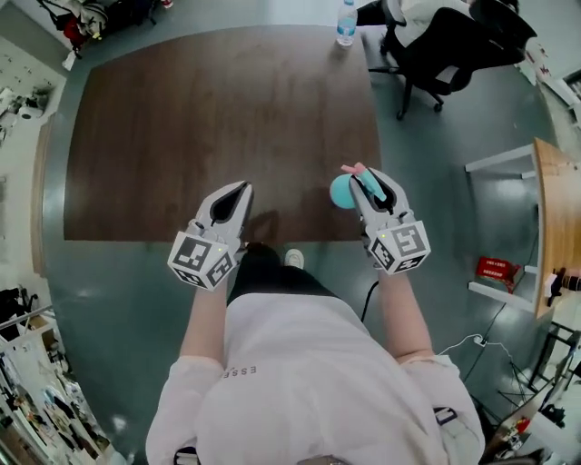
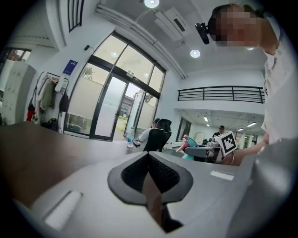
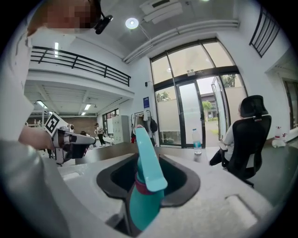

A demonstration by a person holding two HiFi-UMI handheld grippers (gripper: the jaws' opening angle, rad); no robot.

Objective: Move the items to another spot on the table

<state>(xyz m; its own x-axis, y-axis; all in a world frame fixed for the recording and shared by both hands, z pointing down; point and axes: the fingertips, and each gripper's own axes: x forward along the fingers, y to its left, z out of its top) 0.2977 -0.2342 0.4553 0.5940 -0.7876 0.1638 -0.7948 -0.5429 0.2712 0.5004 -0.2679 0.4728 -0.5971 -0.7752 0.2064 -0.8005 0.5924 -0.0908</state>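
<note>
- Teal item [image 1: 343, 191] w/ pink band: clamped in right claw [image 1: 366, 184], over near-right edge of table [image 1: 218, 118]. Rounded body sticks out to the claw's left; flat teal end points fwd, past the tips.
- Right claw: closed partway on the item, pads gripping approx. at its waist. Probably so the bulky end hangs clear and the load doesn't swing during carry.
- Item seems lifted off the table, not resting on it; contact w/ the top can't be confirmed.
- Left claw [image 1: 231, 202]: jaws together, nothing between them. Held beside the right one over the near edge, likely parked out of the way.
- Table top is mostly bare, so plenty of room for a set-down. Water bottle [image 1: 346, 23] stands at far edge, well apart.
- Office chair [image 1: 445, 50]: off the table, far right.
</note>
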